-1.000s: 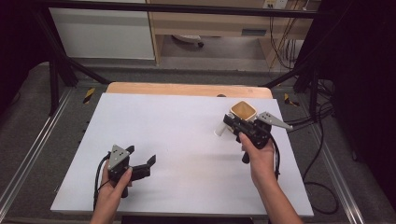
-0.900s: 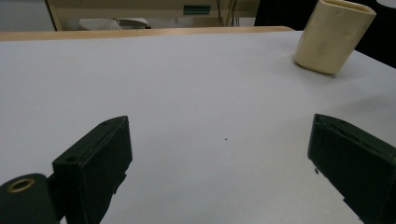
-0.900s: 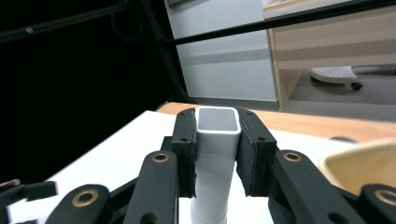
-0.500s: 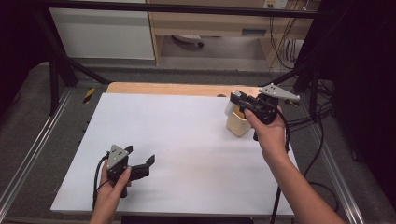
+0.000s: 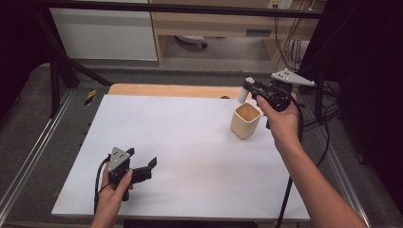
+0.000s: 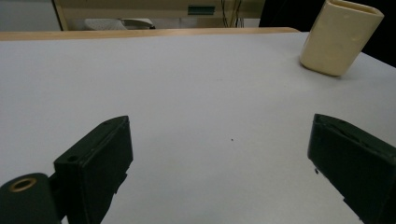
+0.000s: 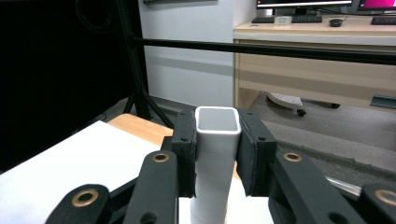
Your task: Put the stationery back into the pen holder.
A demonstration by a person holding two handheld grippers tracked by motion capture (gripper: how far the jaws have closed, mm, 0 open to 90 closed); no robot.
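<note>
Right gripper [image 5: 252, 88] has lifted the white square tube [image 7: 215, 154] clear of the cream cup [image 5: 245, 120], jaws clamped on it; probably extraction done. Left gripper [image 5: 142, 167] idles near-left, jaws apart.

- The place looked like a lab or test workshop.
- A white-topped table [image 5: 190, 142] stood inside a black metal frame [image 5: 190, 7].
- Black cables [image 5: 290, 42] hung at the far right.
- A wooden desk with keyboards [image 7: 322, 18] stood beyond.

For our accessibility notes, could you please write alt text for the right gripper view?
The right claw is clamped on an upright white square tube, its open grey top facing the camera. Behind are the white table and a wooden desk.
</note>
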